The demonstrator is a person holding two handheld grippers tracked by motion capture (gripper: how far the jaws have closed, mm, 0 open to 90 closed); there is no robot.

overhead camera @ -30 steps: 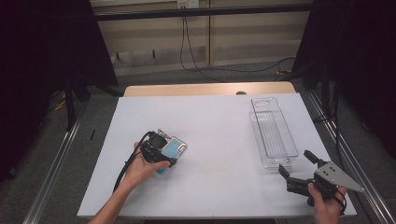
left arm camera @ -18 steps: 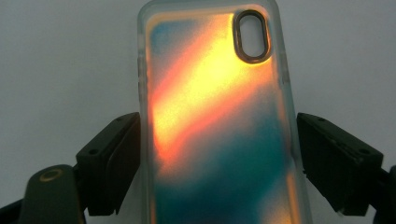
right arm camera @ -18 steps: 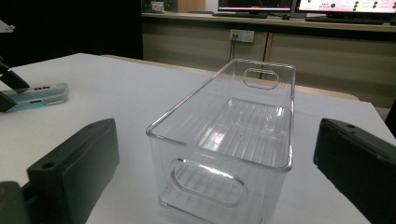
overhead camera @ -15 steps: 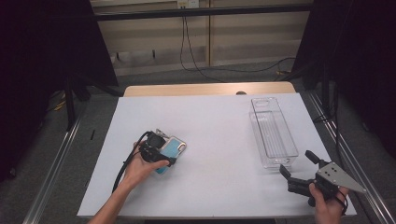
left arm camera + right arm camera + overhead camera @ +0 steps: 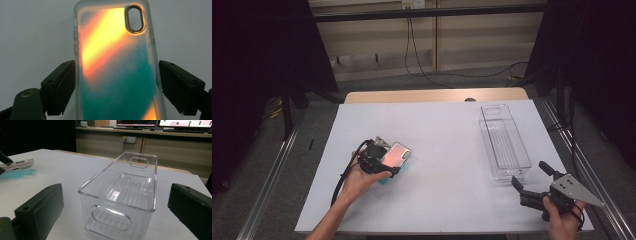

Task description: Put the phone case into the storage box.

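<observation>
One orange-teal translucent phone case (image 5: 116,65) is clamped by left tool (image 5: 379,161), not yet placed in clear plastic bin (image 5: 504,142); right tool (image 5: 532,181) held apart.

One phone case (image 5: 396,153), one clear plastic bin (image 5: 504,141), two tongs, on one table (image 5: 447,125).

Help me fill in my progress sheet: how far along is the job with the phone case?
Done: the left claw is clamped on the phone case, just off the mat. In hand: carrying it, far from the clear bin. Left: the bin is empty, so the case probably goes in; the right claw stands open near it.
</observation>
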